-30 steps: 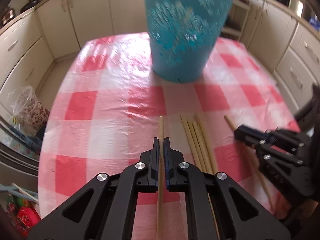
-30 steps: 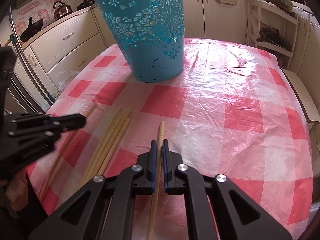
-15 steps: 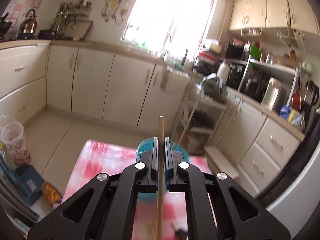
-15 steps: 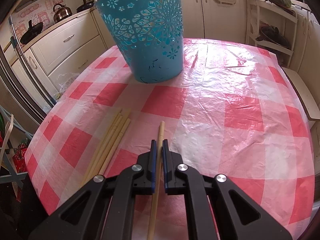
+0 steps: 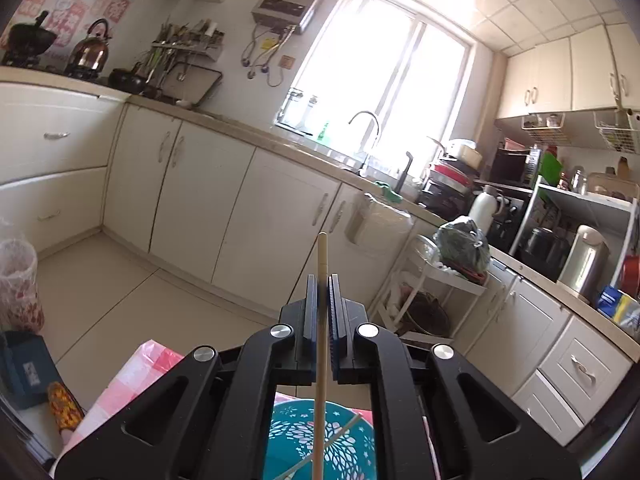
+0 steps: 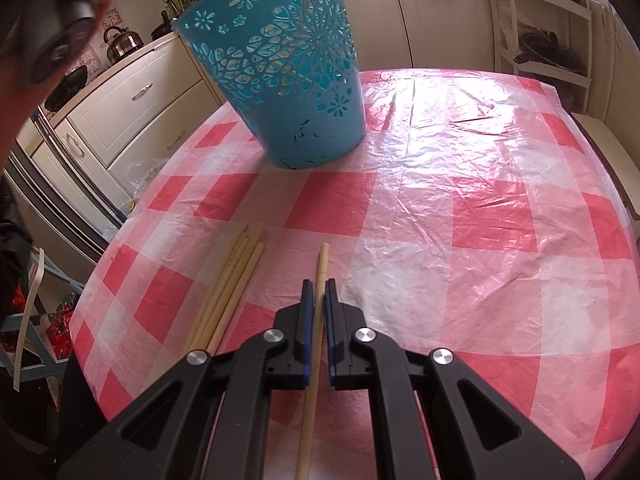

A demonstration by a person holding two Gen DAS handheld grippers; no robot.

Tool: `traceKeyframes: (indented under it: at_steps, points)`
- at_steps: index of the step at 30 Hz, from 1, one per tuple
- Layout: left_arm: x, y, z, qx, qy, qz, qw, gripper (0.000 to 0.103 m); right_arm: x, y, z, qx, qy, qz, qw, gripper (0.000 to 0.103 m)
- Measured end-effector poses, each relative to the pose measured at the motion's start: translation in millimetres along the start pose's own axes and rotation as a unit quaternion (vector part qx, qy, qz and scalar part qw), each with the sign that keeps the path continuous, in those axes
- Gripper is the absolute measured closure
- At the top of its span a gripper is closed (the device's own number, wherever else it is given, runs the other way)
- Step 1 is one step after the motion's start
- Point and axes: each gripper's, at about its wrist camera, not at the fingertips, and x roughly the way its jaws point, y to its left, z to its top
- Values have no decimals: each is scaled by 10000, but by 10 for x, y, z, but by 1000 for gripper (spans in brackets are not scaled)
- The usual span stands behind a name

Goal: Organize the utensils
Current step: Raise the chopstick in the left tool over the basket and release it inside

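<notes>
Now left gripper (image 5: 322,280) clamps chopstick (image 5: 321,360) lengthwise, directly above basket (image 5: 320,440); right gripper (image 6: 316,284) clamps another chopstick (image 6: 320,280) near worktop (image 6: 460,240) front edge.

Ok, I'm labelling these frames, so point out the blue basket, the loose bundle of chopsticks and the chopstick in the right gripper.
blue basket (image 6: 280,80): right wrist view, perforated side wall.
bundle of chopsticks (image 6: 234,276): right wrist view, mid-length.
chopstick (image 6: 322,258): right wrist view, tip end beyond the jaws.

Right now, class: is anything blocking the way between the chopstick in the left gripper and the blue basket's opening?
Nothing visible does. The chopstick in the left gripper hangs over the blue basket, whose opening holds only one loose chopstick.
</notes>
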Motion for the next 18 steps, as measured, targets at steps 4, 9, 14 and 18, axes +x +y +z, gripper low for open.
traceKeyframes:
  at_steps: [4,9,14,18]
  points:
    - [61,51,-161,-32,-119,136,9998,98,-7,-17,2,33,14,57,10000,97]
    - [94,21,-305,251,-137,240,9993,98,-13,-21,2,47,21,78,10000,97]
    - [106,-3,-440,584,47,358,9976,98,-15,-19,3,43,20,67,10000,96]
    - [76,10,-560,860,329,415,9949,98,-6,-1,2,18,18,38,10000,96]
